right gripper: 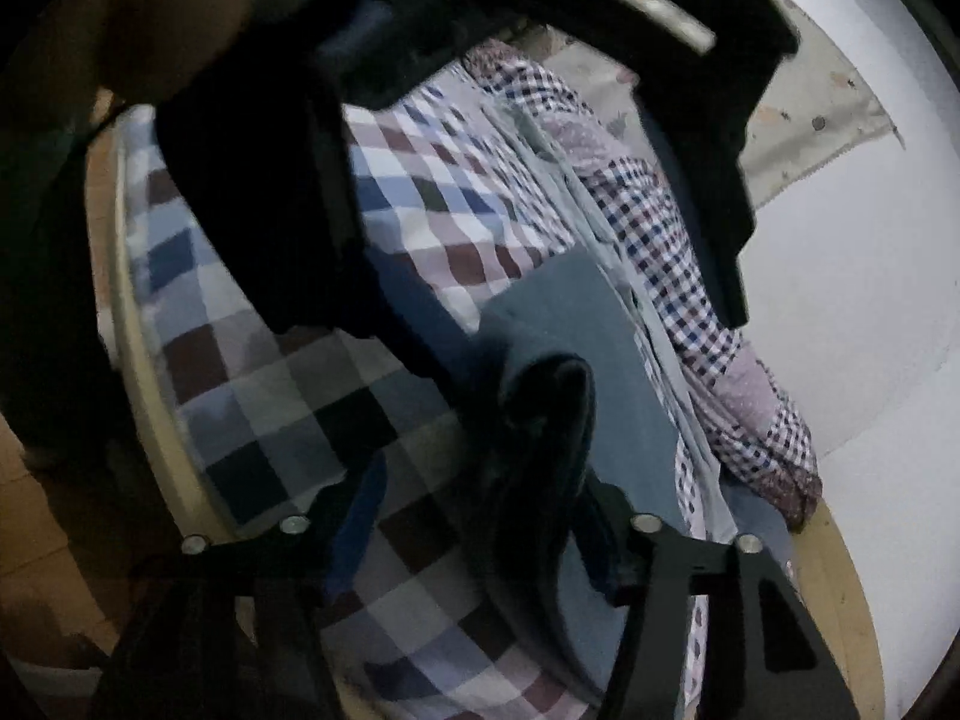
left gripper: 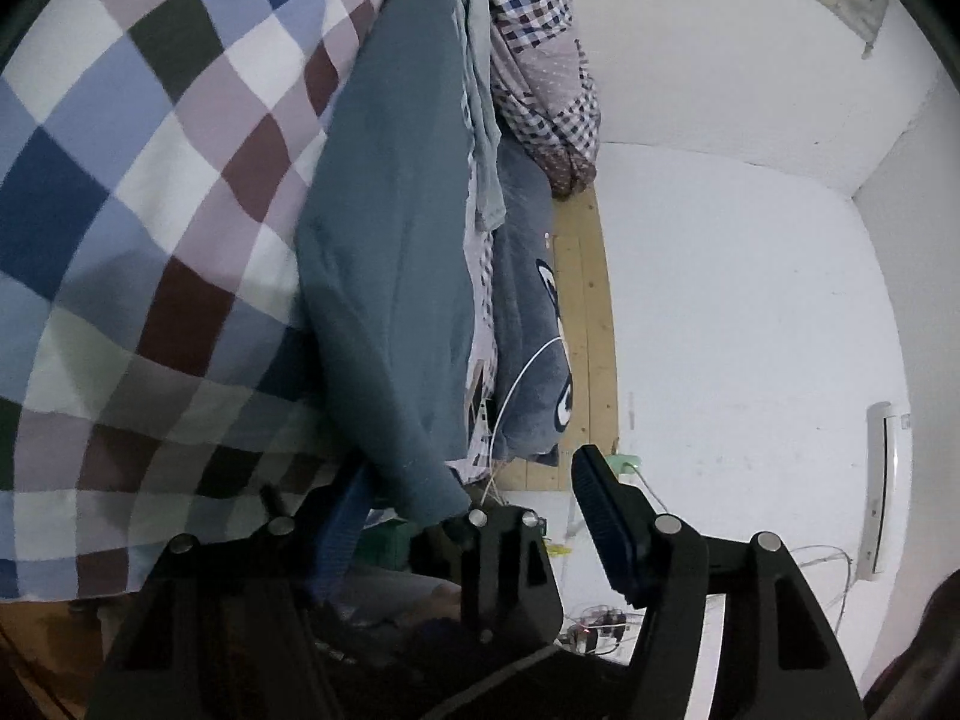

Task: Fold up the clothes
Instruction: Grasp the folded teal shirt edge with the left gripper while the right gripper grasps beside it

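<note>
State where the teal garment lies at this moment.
In the left wrist view the teal garment lies on the checked bedspread, left of the grey-blue blanket by the wooden bed edge.

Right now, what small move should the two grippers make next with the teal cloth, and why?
Probably lower the teal garment flat onto the checked bedspread. It lies beside the left gripper, whose jaws stand apart, while the right gripper seems to hold a dark fold.
</note>
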